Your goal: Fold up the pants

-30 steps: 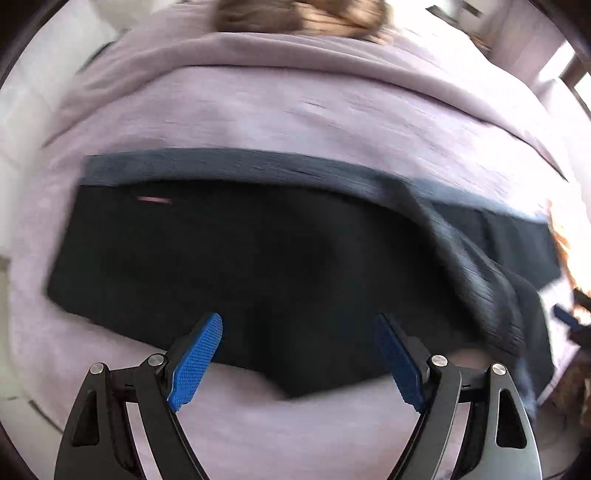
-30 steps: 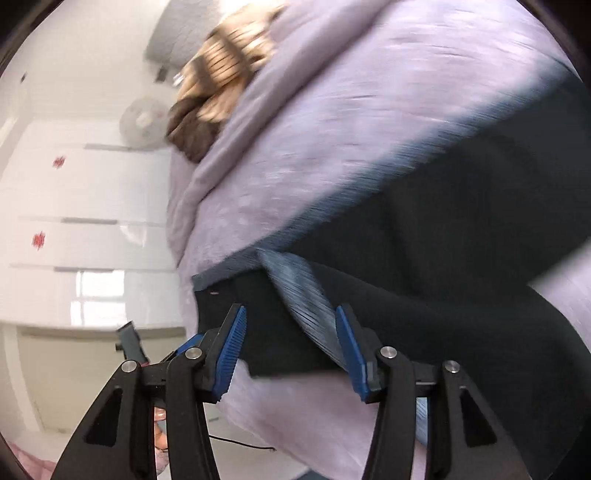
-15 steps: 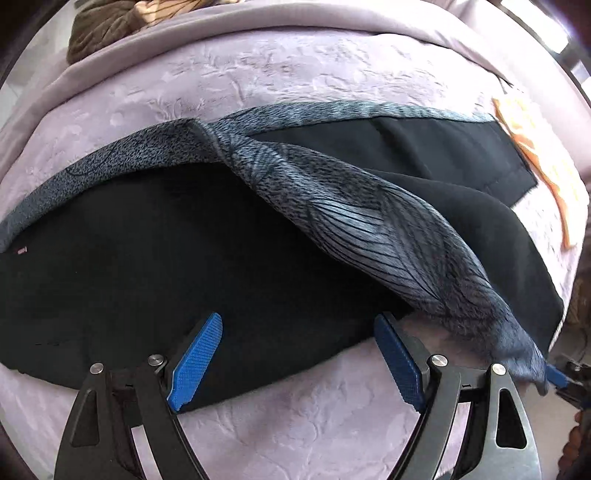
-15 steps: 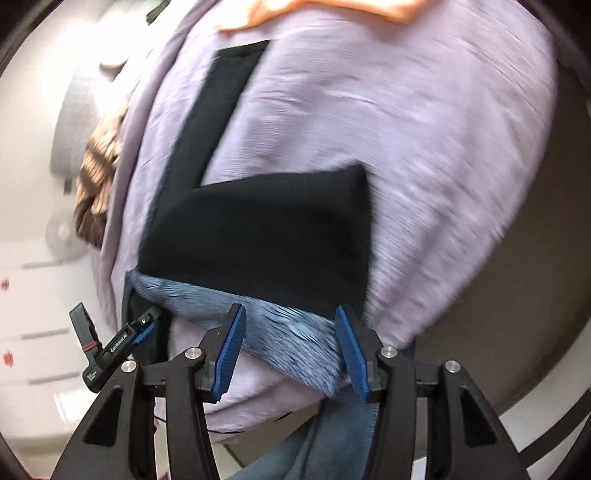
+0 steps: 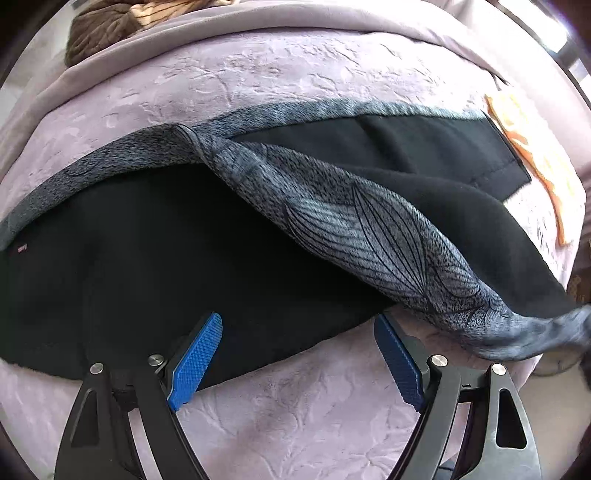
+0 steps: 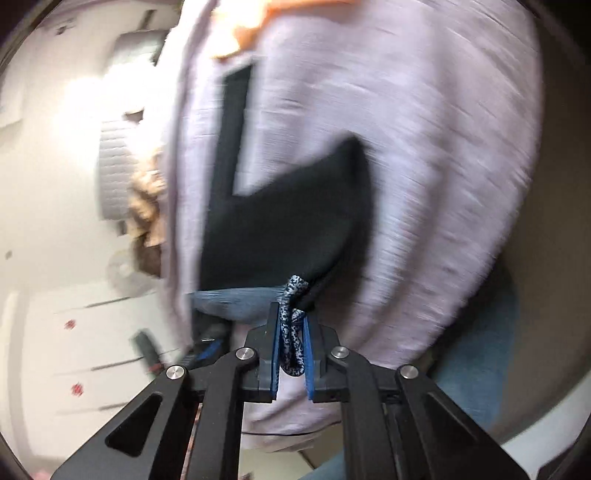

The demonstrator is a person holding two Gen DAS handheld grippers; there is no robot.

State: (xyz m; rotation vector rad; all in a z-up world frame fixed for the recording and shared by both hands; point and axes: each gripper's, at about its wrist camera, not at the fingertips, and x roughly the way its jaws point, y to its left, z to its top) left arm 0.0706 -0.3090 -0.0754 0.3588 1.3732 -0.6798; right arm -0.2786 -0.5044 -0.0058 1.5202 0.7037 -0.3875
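Note:
Black pants (image 5: 147,258) with a grey-blue patterned outer side (image 5: 369,229) lie spread on a lilac bedspread (image 5: 295,92). One leg is folded diagonally over the other. My left gripper (image 5: 299,354) is open and empty, hovering at the pants' near edge. In the right wrist view the pants (image 6: 288,221) show black, and my right gripper (image 6: 291,347) is shut on a bunched patterned edge of the pants (image 6: 293,295) at the bed's near side.
A brown and tan cloth (image 5: 110,26) lies at the far end of the bed. An orange garment (image 5: 532,140) lies at the right edge of the bed. White cabinets (image 6: 55,332) stand beyond the bed.
My right gripper has closed on the patterned edge of the pants, which it straddled open half a second ago. My left gripper has stayed open at the near edge.

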